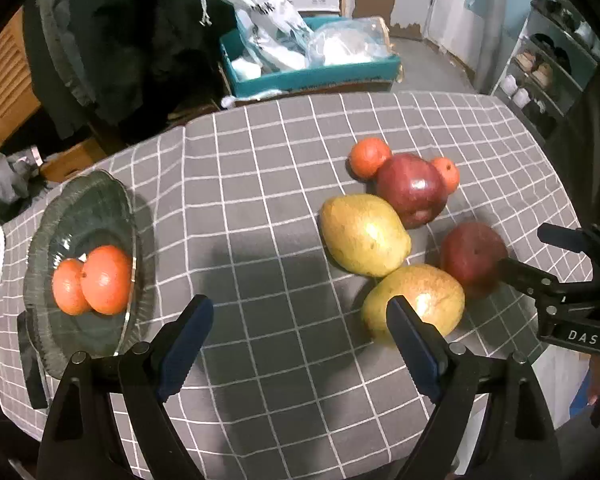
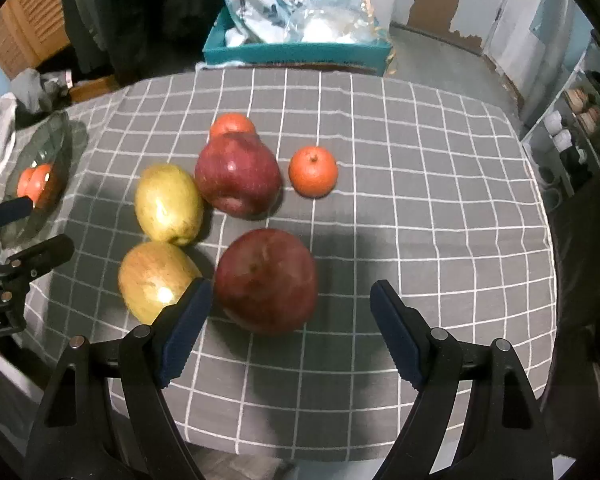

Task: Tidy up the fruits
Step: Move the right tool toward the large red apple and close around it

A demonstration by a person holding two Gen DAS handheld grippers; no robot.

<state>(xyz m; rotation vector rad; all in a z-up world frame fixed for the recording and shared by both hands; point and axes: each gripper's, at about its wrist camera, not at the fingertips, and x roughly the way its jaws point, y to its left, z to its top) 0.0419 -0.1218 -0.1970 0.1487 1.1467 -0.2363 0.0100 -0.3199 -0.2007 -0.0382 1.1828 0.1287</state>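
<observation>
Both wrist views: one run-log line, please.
left gripper open | right gripper open above near red apple | glass bowl: two oranges

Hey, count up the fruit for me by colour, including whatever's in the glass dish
Orange: 4, two in the glass dish at and, two on the cloth at and
Red: 2, and
Yellow-green: 2, and
Total: 8

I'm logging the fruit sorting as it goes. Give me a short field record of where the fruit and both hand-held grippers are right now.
bowl: glass bowl, holds two oranges
cloth: two oranges, two red apples, two yellow-green pears
left hand-held gripper: open, over bare cloth beside the near pear
right hand-held gripper: open, near red apple between its fingers, not gripped
</observation>
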